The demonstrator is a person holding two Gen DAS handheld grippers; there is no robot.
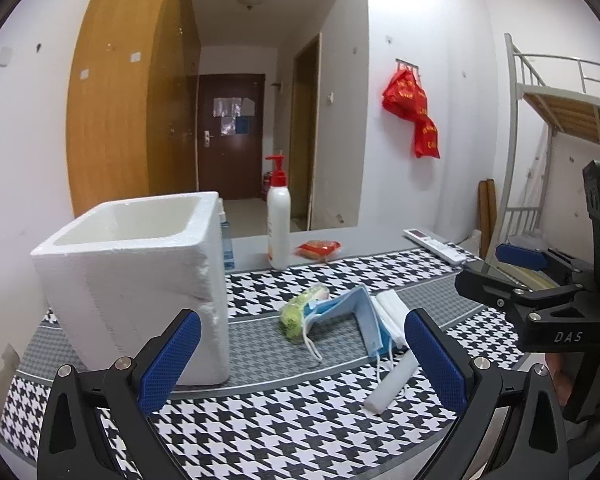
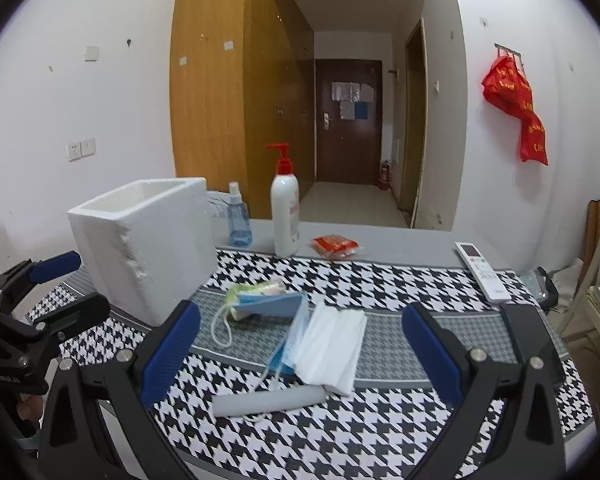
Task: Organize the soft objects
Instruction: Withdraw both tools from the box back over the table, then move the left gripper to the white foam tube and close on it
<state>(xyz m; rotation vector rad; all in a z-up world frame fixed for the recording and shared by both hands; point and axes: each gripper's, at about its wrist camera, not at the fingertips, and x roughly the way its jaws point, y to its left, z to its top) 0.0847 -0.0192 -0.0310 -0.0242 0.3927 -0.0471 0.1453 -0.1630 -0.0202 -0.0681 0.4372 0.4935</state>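
A white foam box (image 1: pixel 140 280) stands open-topped on the houndstooth table (image 1: pixel 260 432); it also shows in the right wrist view (image 2: pixel 144 248). Beside it lie a green soft packet (image 1: pixel 300 310) (image 2: pixel 256 290), a blue face mask (image 1: pixel 348 316) (image 2: pixel 276 306), a white mask (image 1: pixel 390 312) (image 2: pixel 334 346) and a white foam cylinder (image 1: pixel 392 384) (image 2: pixel 268 400). My left gripper (image 1: pixel 300 364) is open and empty, just short of the pile. My right gripper (image 2: pixel 300 354) is open and empty over the masks; it shows at the right edge of the left wrist view (image 1: pixel 512 276).
A white pump bottle with a red top (image 1: pixel 278 224) (image 2: pixel 285 212), a blue spray bottle (image 2: pixel 238 220), a red snack packet (image 1: pixel 318 249) (image 2: pixel 334 246) and a white remote (image 1: pixel 436 245) (image 2: pixel 482 270) lie along the far table edge. A bunk bed (image 1: pixel 560 104) stands at the right.
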